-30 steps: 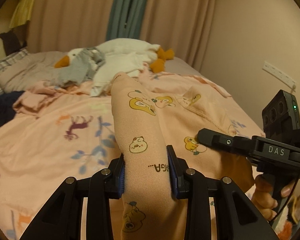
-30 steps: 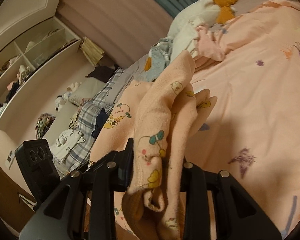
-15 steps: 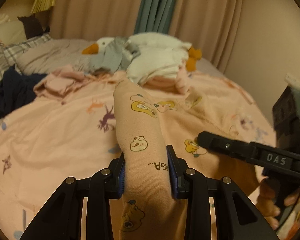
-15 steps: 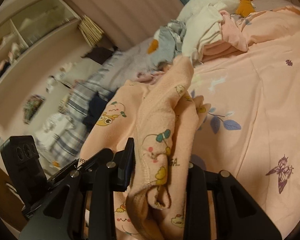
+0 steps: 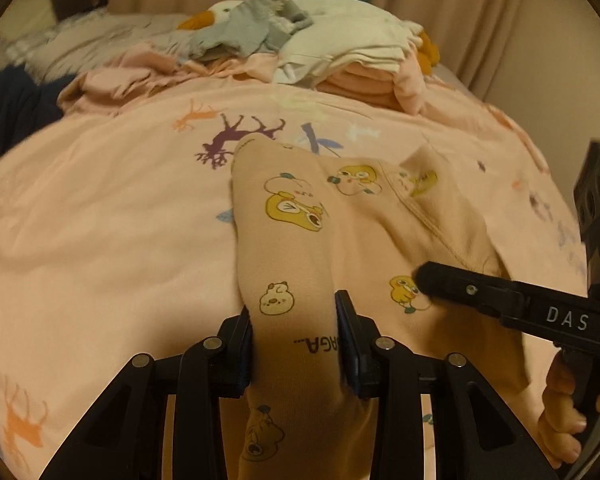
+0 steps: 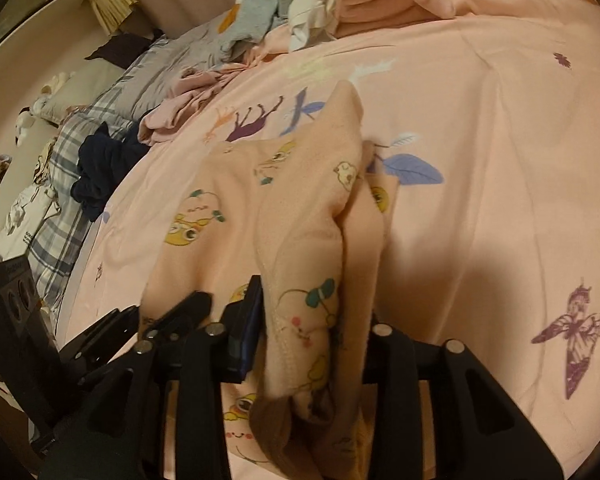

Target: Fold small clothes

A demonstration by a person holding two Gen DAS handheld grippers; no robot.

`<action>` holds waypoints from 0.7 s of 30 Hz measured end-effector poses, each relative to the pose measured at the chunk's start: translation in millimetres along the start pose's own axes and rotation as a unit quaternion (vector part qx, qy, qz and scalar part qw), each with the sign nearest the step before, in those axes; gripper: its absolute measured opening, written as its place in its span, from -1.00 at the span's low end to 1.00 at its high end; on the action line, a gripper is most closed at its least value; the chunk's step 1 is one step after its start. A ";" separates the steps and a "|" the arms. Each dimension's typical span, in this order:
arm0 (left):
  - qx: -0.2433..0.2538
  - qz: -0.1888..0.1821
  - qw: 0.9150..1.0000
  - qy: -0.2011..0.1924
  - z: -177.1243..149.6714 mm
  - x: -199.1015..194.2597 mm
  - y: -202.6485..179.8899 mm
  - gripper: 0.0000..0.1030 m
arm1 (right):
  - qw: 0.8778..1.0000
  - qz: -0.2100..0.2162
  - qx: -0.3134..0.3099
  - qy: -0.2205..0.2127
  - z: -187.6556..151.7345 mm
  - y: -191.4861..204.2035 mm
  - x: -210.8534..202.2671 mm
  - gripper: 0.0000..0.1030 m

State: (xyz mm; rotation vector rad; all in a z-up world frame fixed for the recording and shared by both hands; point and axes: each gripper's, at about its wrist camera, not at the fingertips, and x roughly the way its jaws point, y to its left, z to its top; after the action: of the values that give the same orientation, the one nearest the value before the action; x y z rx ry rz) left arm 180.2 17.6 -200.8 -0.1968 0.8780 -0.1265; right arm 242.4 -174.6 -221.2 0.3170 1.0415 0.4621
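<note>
My left gripper (image 5: 296, 344) is clamped on a fold of the peach printed garment (image 5: 300, 248); the cloth fills the whole gap between both blue-lined fingers (image 5: 350, 344), and the printed letters "AGA..." sit right at the pinch line. From this grip the fold runs as a long raised ridge straight ahead of my fingers, its long axis pointing away from me toward the far pile of clothes, its far tip ending over the purple deer print on the bedspread (image 5: 112, 216). To the right of the ridge the rest of the garment spreads lower and flatter over the bedspread, with a stitched seam crossing it.

My right gripper (image 6: 312, 344) is likewise closed on the same garment (image 6: 312, 216), holding a thicker bunch of several layers. Its left finger (image 6: 248, 332) shows; the right one is mostly hidden by cloth. The bunch rises ahead of my fingers and narrows to a point near the blue leaf print, leaning slightly right. Below the fingers a brown-shaded hem hangs down toward the camera.

In the left view, the right gripper (image 5: 480, 292) enters from the right, its tip resting against the garment beside a yellow duck print, near my left fingers.

At the far end of the bed lie a plush goose (image 5: 340, 20), a grey garment (image 5: 240, 32) and folded pink clothes (image 5: 364, 80).
</note>
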 end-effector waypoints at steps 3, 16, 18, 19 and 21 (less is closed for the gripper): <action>-0.023 0.011 1.000 0.000 2.2 -8.7 6.3 -0.27 | 1.000 -0.014 -0.002 -0.014 1.0 1.1 -17.4 -0.29; -0.002 0.073 0.997 -0.006 -3.8 -34.7 -9.3 -0.27 | 0.999 -0.017 -0.042 -0.012 -1.3 31.7 -30.4 -0.52; -0.004 0.070 0.997 0.032 -8.9 -13.8 -6.3 -0.27 | 0.998 -0.053 -0.034 0.018 -3.8 25.0 -14.3 -0.59; -0.012 0.063 0.997 0.047 -12.3 -5.0 -3.3 -0.27 | 0.997 -0.061 -0.026 0.038 -5.4 19.1 -5.0 -0.59; -0.031 0.055 0.997 0.051 -17.7 -3.3 -0.2 -0.27 | 0.997 -0.060 -0.021 0.047 -9.4 11.7 2.6 -0.61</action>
State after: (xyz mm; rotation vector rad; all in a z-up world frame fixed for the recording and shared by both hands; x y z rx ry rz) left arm 164.4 15.9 -209.2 -0.2011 0.9937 -0.0069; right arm 232.7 -162.8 -222.2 0.1947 1.1337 0.3923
